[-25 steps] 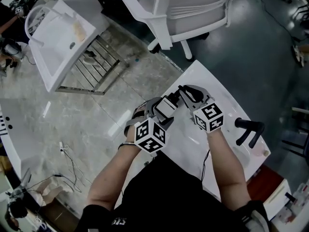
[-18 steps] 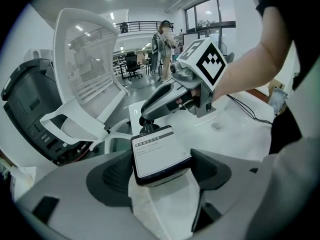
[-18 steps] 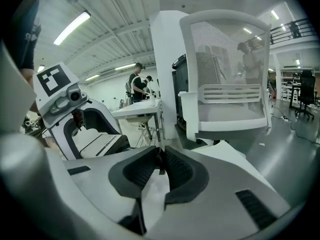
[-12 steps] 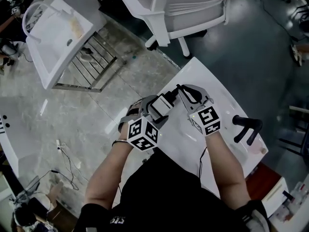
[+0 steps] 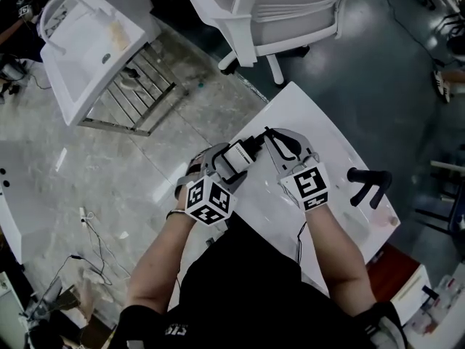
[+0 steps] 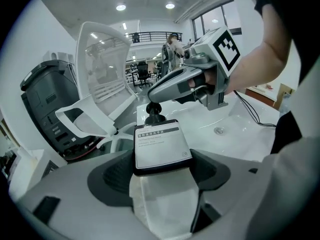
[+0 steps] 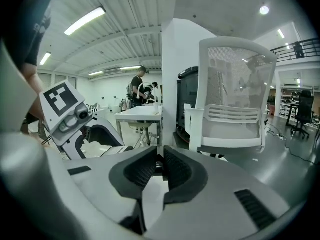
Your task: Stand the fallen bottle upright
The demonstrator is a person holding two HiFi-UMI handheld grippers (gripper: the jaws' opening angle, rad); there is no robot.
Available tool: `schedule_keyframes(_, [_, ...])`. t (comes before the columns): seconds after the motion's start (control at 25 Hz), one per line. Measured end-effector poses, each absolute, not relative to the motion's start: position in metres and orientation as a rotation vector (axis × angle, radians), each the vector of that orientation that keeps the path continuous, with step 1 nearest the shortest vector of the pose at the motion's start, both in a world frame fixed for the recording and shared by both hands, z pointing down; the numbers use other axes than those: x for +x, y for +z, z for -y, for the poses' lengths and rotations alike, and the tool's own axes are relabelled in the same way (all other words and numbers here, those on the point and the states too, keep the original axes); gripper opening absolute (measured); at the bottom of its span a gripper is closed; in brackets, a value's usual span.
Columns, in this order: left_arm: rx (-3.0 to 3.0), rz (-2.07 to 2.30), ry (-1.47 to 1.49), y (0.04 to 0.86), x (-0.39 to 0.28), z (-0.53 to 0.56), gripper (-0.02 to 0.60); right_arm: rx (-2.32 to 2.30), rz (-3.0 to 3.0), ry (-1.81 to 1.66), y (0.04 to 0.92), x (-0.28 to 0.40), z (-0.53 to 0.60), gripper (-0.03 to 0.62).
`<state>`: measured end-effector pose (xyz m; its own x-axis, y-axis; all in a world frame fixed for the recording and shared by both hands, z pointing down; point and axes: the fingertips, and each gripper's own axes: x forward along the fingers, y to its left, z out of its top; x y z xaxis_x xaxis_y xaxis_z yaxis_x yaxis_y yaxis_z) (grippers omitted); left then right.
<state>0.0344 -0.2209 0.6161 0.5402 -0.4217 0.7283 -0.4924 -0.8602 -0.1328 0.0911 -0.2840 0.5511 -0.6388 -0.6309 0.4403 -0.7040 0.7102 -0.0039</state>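
Left gripper view: your left tongs grip the bottle; your right tongs pinch its pump.

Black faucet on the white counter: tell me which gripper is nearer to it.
Right. In the head view the right gripper sits just left of the faucet; the left gripper is farther left, beyond the right one.

Looks along the right hand-held gripper, jaws nearly together and pinching a small dark pump top. Takes in the left hand-held gripper close at left, a white mesh-backed chair at right, and a person standing far behind.
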Motion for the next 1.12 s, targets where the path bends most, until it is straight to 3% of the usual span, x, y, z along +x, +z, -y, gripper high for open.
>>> schedule_keyframes(0.16, [2.656,0.827,1.187,0.616,0.028,0.210,0.353,1.017,2.542,0.243,0.535,0.080,0.269,0.045])
schedule_keyframes(0.2, [2.650,0.826,1.165,0.616,0.029,0.208,0.351,0.998,2.553,0.249,0.533,0.076,0.264,0.011])
schedule_keyframes(0.48, [2.640,0.794,1.141,0.615,0.032,0.206,0.351,1.015,2.511,0.272,0.546,0.083,0.249,0.014])
schedule_keyframes(0.84, [2.674,0.566,1.385,0.615,0.016,0.210,0.348,0.923,2.403,0.345,0.603,0.107,0.243,0.153])
schedule_keyframes(1.12, [2.663,0.554,1.458,0.607,0.030,0.207,0.353,0.910,2.352,0.266,0.633,0.096,0.251,0.142])
